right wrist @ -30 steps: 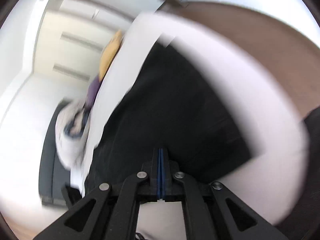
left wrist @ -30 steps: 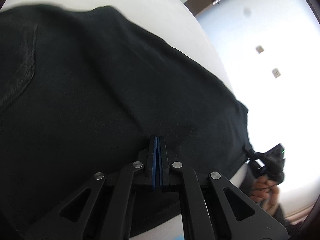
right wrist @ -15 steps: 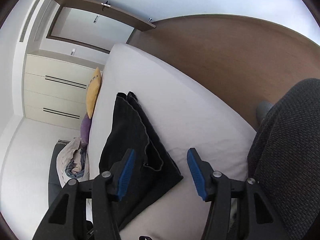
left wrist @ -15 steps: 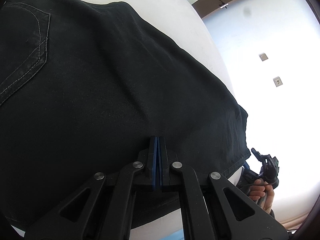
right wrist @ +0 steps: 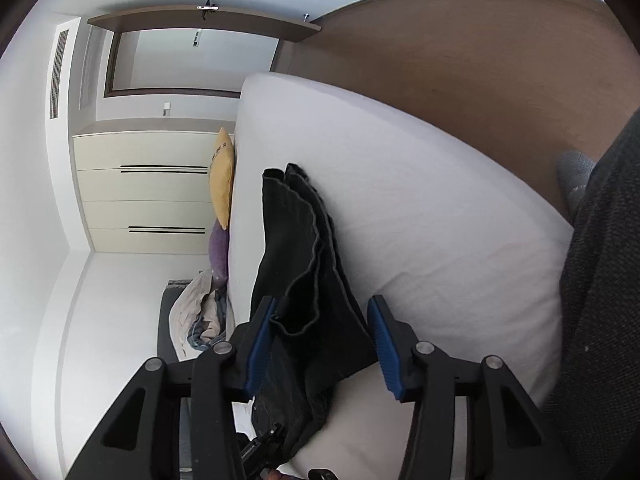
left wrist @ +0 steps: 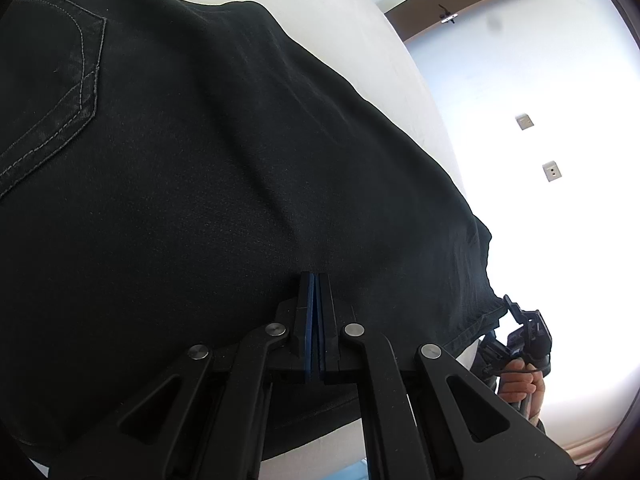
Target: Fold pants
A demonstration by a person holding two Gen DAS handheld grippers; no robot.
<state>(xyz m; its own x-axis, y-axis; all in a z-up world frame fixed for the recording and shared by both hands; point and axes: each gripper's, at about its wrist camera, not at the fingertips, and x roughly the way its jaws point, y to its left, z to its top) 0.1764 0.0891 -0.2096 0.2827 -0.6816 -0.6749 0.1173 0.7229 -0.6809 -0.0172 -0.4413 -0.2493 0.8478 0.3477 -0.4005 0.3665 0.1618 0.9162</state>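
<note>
Black pants (left wrist: 224,184) lie on a white bed (left wrist: 348,24), with a stitched back pocket (left wrist: 52,92) at the left. My left gripper (left wrist: 318,280) is shut, its blue pads pressed together right at the cloth; whether it pinches the pants I cannot tell. The right gripper shows at the pants' far hem in the left wrist view (left wrist: 524,336), held in a hand. In the right wrist view the pants (right wrist: 304,248) lie folded in layers along the bed (right wrist: 420,208). My right gripper (right wrist: 322,332) is open, its blue pads either side of the near hem corner.
A yellow pillow (right wrist: 222,176) and a purple one (right wrist: 219,248) sit at the bed's far end. A pile of laundry (right wrist: 200,312) lies beside the bed. A cream wardrobe (right wrist: 148,188) stands behind. A brown floor (right wrist: 480,60) runs along the bed. My grey-trousered leg (right wrist: 604,280) is at right.
My right gripper opened and let go of the pants, then drew back low over the hem. The left gripper stayed shut and shifted slightly over the cloth.
</note>
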